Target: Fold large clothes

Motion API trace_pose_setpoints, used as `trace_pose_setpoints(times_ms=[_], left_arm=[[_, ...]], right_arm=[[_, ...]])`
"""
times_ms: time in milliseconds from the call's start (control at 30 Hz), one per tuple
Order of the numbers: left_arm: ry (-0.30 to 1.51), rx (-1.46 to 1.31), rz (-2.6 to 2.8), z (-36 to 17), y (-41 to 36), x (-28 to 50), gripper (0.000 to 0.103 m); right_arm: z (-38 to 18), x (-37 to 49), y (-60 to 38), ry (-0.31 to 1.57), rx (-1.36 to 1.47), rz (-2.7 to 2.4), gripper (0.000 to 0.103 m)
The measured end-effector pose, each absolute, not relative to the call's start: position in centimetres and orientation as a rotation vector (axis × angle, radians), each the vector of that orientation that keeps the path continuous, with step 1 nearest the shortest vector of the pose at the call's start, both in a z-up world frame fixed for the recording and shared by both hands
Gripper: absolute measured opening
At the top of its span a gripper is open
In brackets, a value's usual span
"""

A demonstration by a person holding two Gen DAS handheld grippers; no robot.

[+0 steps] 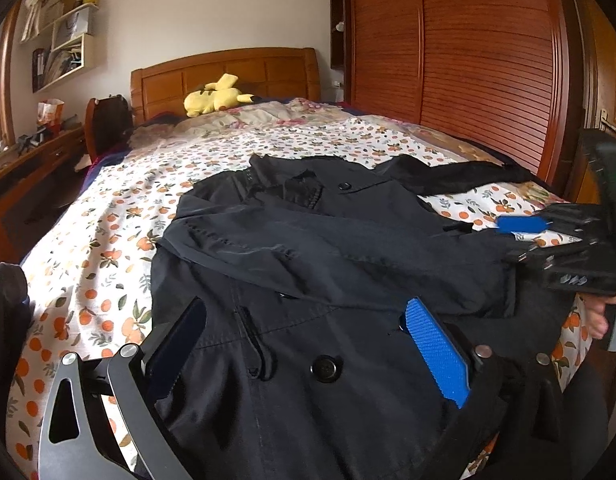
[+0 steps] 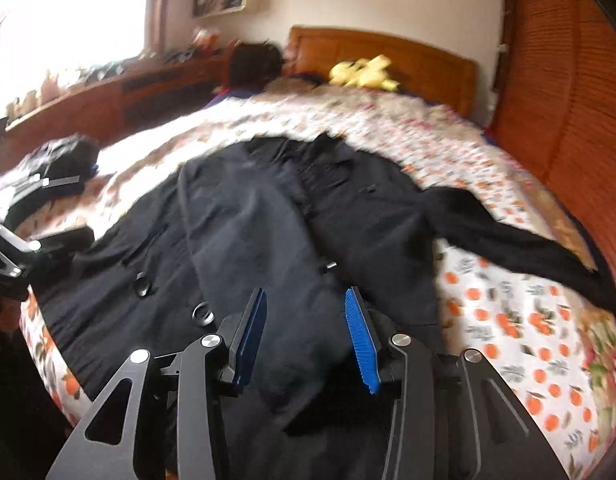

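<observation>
Lying spread on the bed (image 1: 108,216), black coat (image 1: 327,248) beneath both grippers' parted, empty fingers (image 1: 435,344).

The left gripper (image 1: 308,344) is held wide open, tilted downward; the right gripper (image 2: 306,334) is parted, nothing clamped.
</observation>
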State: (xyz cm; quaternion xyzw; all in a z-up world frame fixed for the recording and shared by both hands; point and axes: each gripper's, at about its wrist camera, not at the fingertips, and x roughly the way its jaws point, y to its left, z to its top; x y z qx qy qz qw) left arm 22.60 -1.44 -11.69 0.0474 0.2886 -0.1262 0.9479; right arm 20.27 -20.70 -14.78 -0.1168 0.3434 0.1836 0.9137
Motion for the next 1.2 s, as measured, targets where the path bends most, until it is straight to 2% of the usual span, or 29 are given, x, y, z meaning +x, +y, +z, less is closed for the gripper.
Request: trace_pose_setpoints(times_ms=[133, 267, 600, 700, 867, 1200], left_arm=[[0.598, 0.101, -0.270, -12.1, -1.9, 22.7, 0.101], [0.598, 0.102, -0.280, -12.2, -2.1, 22.6, 0.101], [0.568, 0.074, -0.284, -11.2, -2.2, 21.5, 0.101], [0.572, 0.079, -0.283, -11.1, -2.5, 21.1, 0.101], [0.559, 0.083, -0.263, -10.6, -2.8, 21.2, 0.101], [0.594, 0.088, -0.225, -12.5, -3.0, 27.4, 0.101]], right_arm=[[-17.3, 22.7, -21.0, 0.799, -0.279, 0.324, 0.037], [-19.2, 24.0, -23.3, 0.882, -0.192, 0.326, 0.035], [-17.1, 22.5, -23.5, 0.801, -0.179, 0.388, 0.035], [-19.1, 23.1, -23.5, 0.856, -0.212, 0.396, 0.035], [-20.5, 22.9, -23.8, 0.840, -0.207, 0.412, 0.035], [-21.2, 22.6, -23.9, 0.805, -0.208, 0.414, 0.036]])
